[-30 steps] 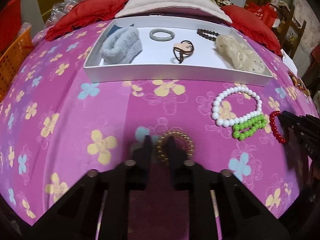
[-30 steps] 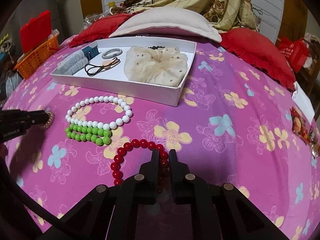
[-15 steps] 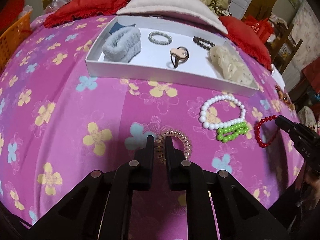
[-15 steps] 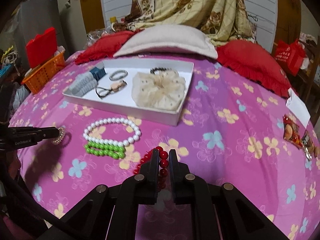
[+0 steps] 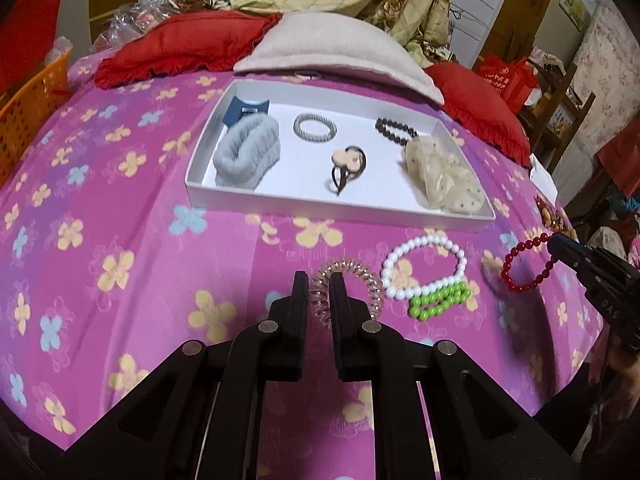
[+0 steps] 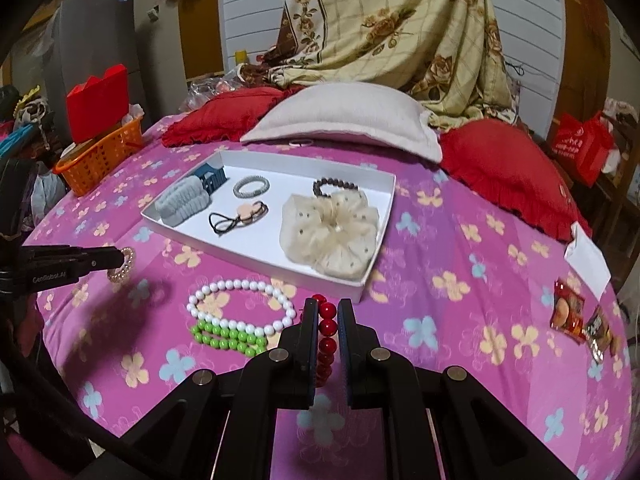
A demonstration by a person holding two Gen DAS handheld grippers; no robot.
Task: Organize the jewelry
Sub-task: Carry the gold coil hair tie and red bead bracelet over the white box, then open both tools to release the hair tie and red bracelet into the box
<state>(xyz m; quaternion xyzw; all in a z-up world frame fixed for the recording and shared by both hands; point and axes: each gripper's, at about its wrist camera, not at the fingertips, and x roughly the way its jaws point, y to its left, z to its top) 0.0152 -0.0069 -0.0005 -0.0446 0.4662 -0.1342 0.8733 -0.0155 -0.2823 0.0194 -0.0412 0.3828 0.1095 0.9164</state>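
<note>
My left gripper (image 5: 319, 280) is shut on a clear spiral hair tie (image 5: 360, 282) and holds it above the pink flowered bedspread. The right gripper (image 6: 325, 308) is shut on a red bead bracelet (image 6: 327, 326), which hangs off the bed. Each gripper shows in the other's view: the right gripper (image 5: 558, 245) with the red bead bracelet (image 5: 520, 268), the left gripper (image 6: 116, 258) with the spiral hair tie (image 6: 122, 266). A white bead bracelet (image 5: 424, 266) and a green bead bracelet (image 5: 440, 300) lie on the spread before the white tray (image 5: 320, 202).
The white tray (image 6: 260, 254) holds a grey scrunchie (image 5: 248, 152), a grey ring tie (image 5: 315, 127), a brown hair tie (image 5: 348, 166), dark beads (image 5: 394, 130) and a cream scrunchie (image 6: 330, 232). Red and white pillows lie behind. An orange basket (image 6: 100, 156) stands left, snack packets (image 6: 568, 312) right.
Both grippers have risen off the bedspread, the left lifting the spiral hair tie and the right lifting the red bracelet. The tray now sits lower in both views.
</note>
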